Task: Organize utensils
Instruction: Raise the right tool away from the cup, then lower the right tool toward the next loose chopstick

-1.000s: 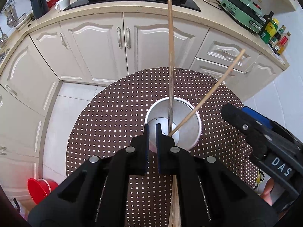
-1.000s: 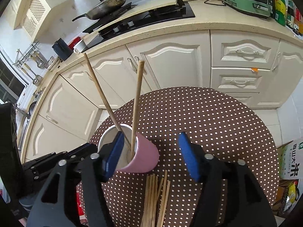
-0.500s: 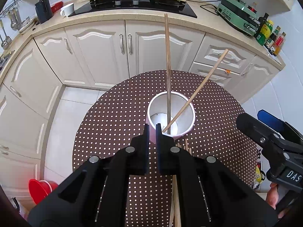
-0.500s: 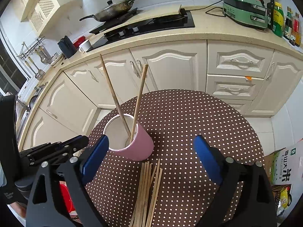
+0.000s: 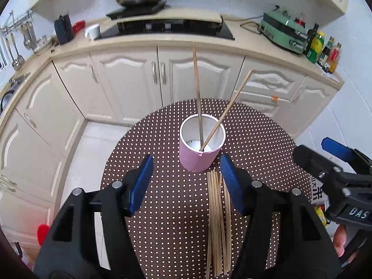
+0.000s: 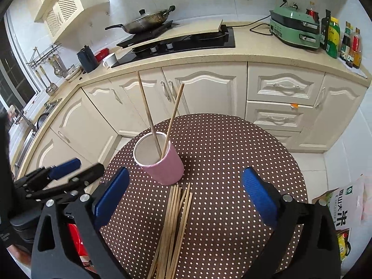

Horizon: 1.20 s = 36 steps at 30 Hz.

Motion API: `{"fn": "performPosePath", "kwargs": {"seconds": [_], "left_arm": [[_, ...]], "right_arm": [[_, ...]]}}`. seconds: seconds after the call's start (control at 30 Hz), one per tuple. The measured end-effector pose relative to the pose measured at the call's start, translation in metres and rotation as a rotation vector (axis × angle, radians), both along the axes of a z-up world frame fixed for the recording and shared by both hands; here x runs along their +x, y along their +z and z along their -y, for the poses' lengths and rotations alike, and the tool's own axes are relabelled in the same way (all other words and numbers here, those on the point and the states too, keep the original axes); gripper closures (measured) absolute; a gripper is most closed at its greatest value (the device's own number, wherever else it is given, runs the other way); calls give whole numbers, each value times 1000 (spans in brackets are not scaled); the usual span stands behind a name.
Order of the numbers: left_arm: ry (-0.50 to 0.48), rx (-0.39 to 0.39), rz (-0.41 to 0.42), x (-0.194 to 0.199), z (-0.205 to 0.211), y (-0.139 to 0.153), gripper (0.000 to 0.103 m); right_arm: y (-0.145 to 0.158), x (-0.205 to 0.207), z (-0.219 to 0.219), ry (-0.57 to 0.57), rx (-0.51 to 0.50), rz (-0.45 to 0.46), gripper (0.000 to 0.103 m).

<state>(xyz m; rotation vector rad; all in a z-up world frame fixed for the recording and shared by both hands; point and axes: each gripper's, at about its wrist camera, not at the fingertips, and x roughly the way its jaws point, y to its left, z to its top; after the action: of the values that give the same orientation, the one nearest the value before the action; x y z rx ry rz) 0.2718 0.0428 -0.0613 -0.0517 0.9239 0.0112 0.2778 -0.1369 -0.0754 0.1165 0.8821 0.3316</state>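
Both my grippers hold nothing: the left gripper (image 5: 186, 181) has its jaws spread wide, and the right gripper (image 6: 186, 194) likewise stands agape. Beneath and between the left fingers lies the bundle (image 5: 218, 220) of loose chopsticks, flat on the dotted table (image 5: 267, 139), running from near its front edge toward the pink cup (image 5: 201, 150); the bundle's far tips end just beside the cup's base. The cup stands upright near the table's middle and already carries two chopsticks (image 5: 197, 93), one nearly vertical, the other leaning toward the right rim. In the right view the same bundle (image 6: 173, 227) lies between my right fingers, with the cup (image 6: 160, 160) just beyond and to the left. Judged step: between one deposit and the next pick-up, with most sticks still to be moved. The next move calls for lowering one gripper over a single stick at the bundle's edge and pinching it clear of its neighbours, which lie touching. Compared with a second ago, the left jaws, then pressed nearly together at the cup's rim, have parted and drawn back from the cup; the right gripper has also retreated.
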Motion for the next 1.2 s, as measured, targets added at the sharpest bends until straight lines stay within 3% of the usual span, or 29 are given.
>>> {"fn": "performPosePath", "kwargs": {"seconds": [0.33,0.6,0.77,0.87,1.07,1.2], "left_arm": [[-3,-11,-13,-30,8,-2,42],[-7,-19,-49,-46,12,-12,32],[-12,11,-88,-49,17,-26,21],[-21,37,-121,-50,20,-37,20],[-36,10,-198,-50,20,-60,19],[-38,-37,-181,-53,17,-70,19]], "right_arm": [[-4,-29,10,-21,-10,-19,8],[-19,-43,18,-43,-14,-74,8],[-33,-47,24,-58,-26,-118,8],[-44,-49,29,-71,-24,-152,8],[-67,-52,32,-85,-44,-208,8],[-76,-54,34,-98,-18,-220,8]]}}
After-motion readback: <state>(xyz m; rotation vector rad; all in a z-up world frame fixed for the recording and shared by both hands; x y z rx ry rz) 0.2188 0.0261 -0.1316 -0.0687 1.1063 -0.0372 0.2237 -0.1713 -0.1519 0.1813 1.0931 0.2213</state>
